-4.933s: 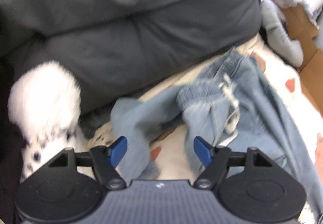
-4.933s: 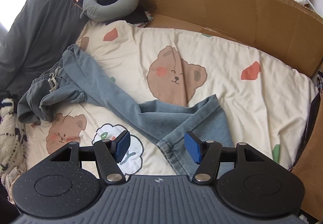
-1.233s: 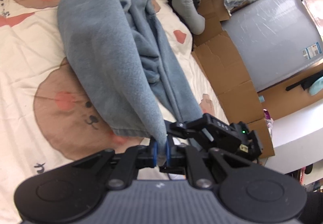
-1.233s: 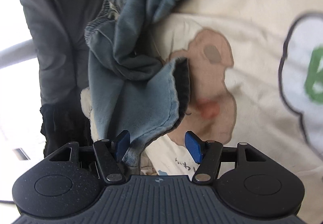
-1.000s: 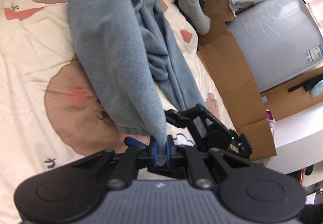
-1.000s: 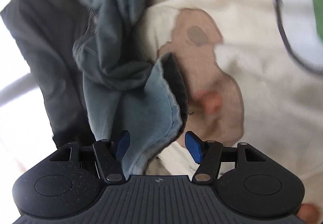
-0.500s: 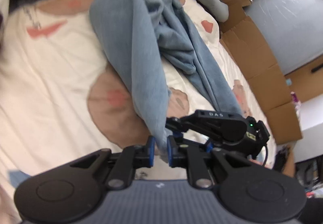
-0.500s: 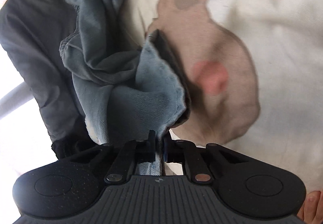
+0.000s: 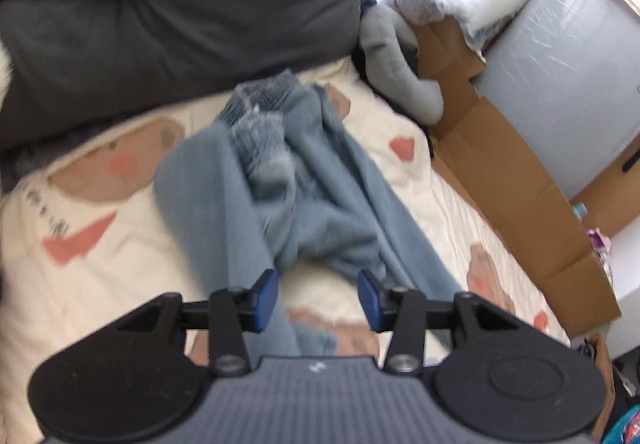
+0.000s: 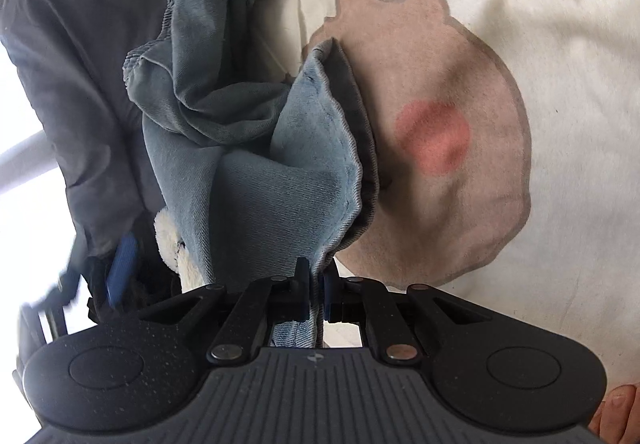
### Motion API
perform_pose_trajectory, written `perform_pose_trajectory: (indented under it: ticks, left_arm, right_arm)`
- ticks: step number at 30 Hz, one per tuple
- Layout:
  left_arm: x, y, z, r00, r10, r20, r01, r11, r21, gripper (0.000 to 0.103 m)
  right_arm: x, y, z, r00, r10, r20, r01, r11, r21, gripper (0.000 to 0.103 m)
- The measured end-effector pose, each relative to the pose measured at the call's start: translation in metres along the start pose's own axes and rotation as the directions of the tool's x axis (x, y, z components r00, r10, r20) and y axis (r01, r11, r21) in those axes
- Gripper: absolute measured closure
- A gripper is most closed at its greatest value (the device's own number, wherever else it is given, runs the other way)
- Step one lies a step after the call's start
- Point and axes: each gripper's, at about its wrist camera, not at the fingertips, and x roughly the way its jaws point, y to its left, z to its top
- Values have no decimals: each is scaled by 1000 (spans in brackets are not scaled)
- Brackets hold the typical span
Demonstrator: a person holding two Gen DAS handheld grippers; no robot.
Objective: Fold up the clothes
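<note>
The right hand-held gripper [image 10: 316, 290] pinched a leg hem of the blue jeans [image 9: 304, 200], which sprawled rumpled on the bed [image 9: 120, 264] ahead. The left hand-held gripper [image 9: 318, 294] hung spread, empty. Straightening seemed underway; next, that leg likely needed drawing flat.

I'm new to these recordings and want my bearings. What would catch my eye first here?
The blue jeans, lying rumpled down the middle of a cream bedsheet printed with bears. The right gripper is shut on a jeans hem, while the left gripper hangs open above the cloth. A dark grey pillow fills the head of the bed.
</note>
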Motion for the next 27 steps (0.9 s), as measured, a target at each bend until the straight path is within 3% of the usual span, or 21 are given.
perform_pose_trajectory:
  ticks: [6, 10, 13, 20, 22, 23, 24, 27]
  left_arm:
    - [36, -9, 32, 999, 17, 30, -18, 999, 50, 45]
    - [60, -11, 42, 998, 61, 26, -63, 996, 63, 42]
    - [77, -7, 44, 994, 103, 19, -104, 992, 68, 33]
    - [109, 13, 49, 989, 144, -39, -142, 989, 47, 33]
    - [113, 19, 50, 988, 144, -50, -143, 989, 27, 42]
    - [115, 22, 51, 987, 148, -55, -147, 989, 21, 64]
    - [116, 24, 51, 985, 160, -60, -158, 987, 24, 77]
    - [112, 25, 55, 985, 168, -45, -166, 985, 37, 87]
  right_arm:
    - [-3, -1, 2, 1000, -5, 10, 6, 1000, -27, 99]
    - [-4, 0, 3, 1000, -8, 13, 8, 999, -42, 99]
    - [-3, 1, 4, 1000, -10, 25, 12, 999, -53, 99]
    - [-3, 5, 8, 999, -15, 37, 18, 997, -72, 99]
    - [-3, 6, 9, 999, -16, 41, 20, 997, -78, 100]
    - [-2, 9, 10, 999, -23, 39, 27, 995, -94, 100]
    - [-3, 13, 11, 999, -37, 37, 41, 992, -117, 100]
    - [-12, 24, 15, 996, -82, 33, 87, 979, -183, 101]
